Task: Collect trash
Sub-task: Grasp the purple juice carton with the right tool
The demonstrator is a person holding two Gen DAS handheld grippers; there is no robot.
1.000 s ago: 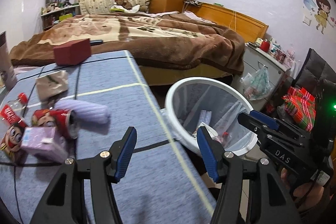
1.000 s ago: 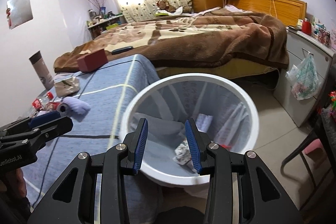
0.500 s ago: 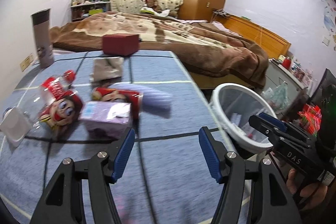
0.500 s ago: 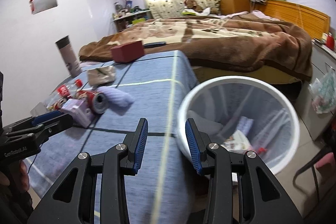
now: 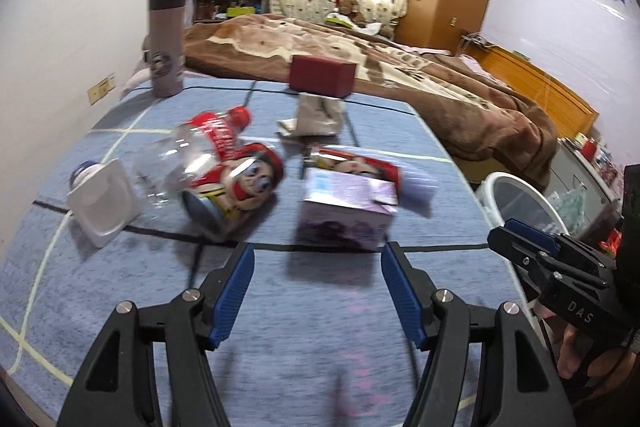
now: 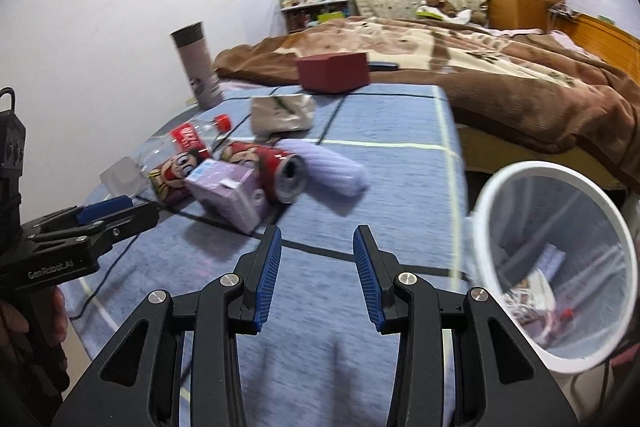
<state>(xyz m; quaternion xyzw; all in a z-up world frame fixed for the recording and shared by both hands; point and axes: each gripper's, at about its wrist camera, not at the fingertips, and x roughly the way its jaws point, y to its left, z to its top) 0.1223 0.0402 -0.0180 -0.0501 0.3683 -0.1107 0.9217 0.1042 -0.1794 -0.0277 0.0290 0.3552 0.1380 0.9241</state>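
Trash lies on a blue table (image 5: pixel 320 347): a purple carton (image 5: pixel 346 211), two red cartoon cans (image 5: pixel 240 183) (image 6: pixel 276 167), a clear bottle with red label (image 5: pixel 196 151), a white square cup (image 5: pixel 102 203), a lilac roll (image 6: pixel 328 167) and a crumpled paper bag (image 5: pixel 318 115). My left gripper (image 5: pixel 316 291) is open and empty, just short of the purple carton. My right gripper (image 6: pixel 318 275) is open and empty over the table, right of the pile. The white trash bin (image 6: pixel 500 195) stands off the table's right edge and holds some trash.
A dark red box (image 5: pixel 322 75) and a tall grey tumbler (image 5: pixel 166 39) stand at the table's far end. A bed with a brown blanket (image 5: pixel 420 67) lies beyond. The wall is close on the left. A bedside cabinet (image 5: pixel 592 163) stands right of the bin.
Both grippers have swung left, away from over the bin and toward the trash pile. The left one has come close to the purple carton. Both stay open and empty.
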